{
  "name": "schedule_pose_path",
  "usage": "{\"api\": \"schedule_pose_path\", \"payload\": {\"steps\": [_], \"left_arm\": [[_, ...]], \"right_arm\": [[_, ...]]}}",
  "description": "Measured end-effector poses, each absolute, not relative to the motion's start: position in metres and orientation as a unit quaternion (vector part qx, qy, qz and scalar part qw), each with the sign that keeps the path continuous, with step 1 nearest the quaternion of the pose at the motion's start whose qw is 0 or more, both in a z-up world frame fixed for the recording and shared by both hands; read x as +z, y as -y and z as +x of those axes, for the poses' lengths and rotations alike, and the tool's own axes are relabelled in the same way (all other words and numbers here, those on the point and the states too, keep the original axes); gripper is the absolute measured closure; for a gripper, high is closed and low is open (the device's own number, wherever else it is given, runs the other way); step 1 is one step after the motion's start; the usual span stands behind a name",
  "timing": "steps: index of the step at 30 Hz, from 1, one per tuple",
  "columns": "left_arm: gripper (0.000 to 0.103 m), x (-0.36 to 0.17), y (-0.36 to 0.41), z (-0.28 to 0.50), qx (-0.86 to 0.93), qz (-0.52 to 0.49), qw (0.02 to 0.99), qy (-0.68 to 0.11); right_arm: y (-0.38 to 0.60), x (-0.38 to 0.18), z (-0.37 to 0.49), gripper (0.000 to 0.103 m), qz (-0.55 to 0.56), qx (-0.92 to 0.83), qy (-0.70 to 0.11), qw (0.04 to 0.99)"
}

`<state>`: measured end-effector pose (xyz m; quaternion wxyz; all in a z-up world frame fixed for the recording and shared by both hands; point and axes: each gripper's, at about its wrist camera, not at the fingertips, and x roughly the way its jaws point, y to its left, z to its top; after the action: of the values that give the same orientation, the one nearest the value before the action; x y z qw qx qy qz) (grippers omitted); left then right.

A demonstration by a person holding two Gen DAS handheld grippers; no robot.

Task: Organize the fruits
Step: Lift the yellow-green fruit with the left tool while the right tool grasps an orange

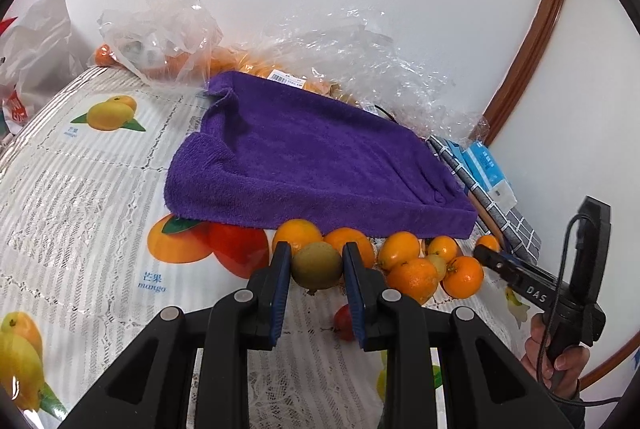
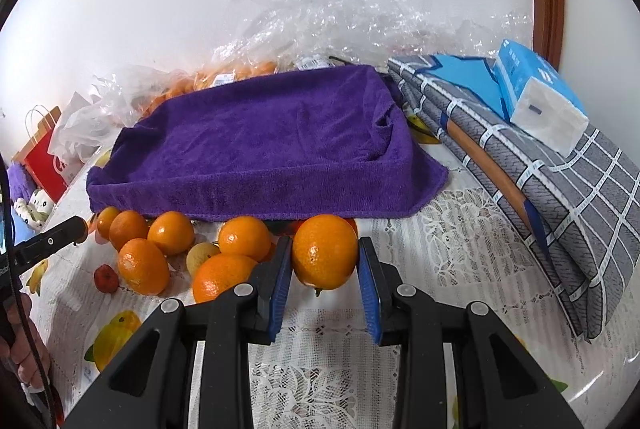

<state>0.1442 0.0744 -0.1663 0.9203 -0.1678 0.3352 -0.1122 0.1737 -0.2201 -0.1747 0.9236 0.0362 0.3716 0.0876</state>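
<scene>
Purple towel (image 2: 264,145) is looking like fuzzy matt terry cloth; oranges (image 2: 324,256) showing glossy dimpled peel; bags (image 1: 160,29) crinkling as clear shiny plastic; tablecloth (image 1: 80,189) looking smooth, glossy.

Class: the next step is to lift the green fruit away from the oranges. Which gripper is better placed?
Left. The left gripper is shut on the green fruit; the right gripper is shut on an orange.

Towel-draped tray (image 2: 260,145) sits mid counter (image 2: 440,229), plastic bags (image 2: 320,25) behind it by the wall. Loose fruit heap (image 2: 172,249) just in front of tray's near edge. Folded cloth (image 2: 560,197) to tray's right w/ tissue pack (image 2: 536,97) on top. Paper bag (image 2: 46,153) far left, at counter's edge.
</scene>
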Motion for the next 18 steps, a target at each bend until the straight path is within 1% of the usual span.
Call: {"api": "schedule_pose_path", "payload": {"steps": [6,9,13,16,18], "left_arm": [[0.078,-0.152,-0.081,0.135,-0.108,-0.18,0.916,-0.342],[0.078,-0.133,-0.087,0.134,-0.108,-0.162,0.919,-0.344],[0.078,-0.116,-0.093,0.141,-0.124,-0.155,0.915,-0.351],[0.078,-0.105,-0.099,0.148,-0.139,-0.155,0.908,-0.363],[0.078,-0.098,-0.1,0.151,-0.144,-0.152,0.905,-0.369]], "right_arm": [[0.223,-0.164,0.158,0.071,0.065,0.073,-0.382,0.919],[0.215,-0.148,0.146,0.071,0.052,0.054,-0.375,0.924],[0.205,-0.134,0.136,0.071,0.064,0.05,-0.379,0.922],[0.193,-0.128,0.13,0.071,0.051,0.034,-0.383,0.922],[0.188,-0.125,0.124,0.071,0.061,0.039,-0.383,0.921]]}}
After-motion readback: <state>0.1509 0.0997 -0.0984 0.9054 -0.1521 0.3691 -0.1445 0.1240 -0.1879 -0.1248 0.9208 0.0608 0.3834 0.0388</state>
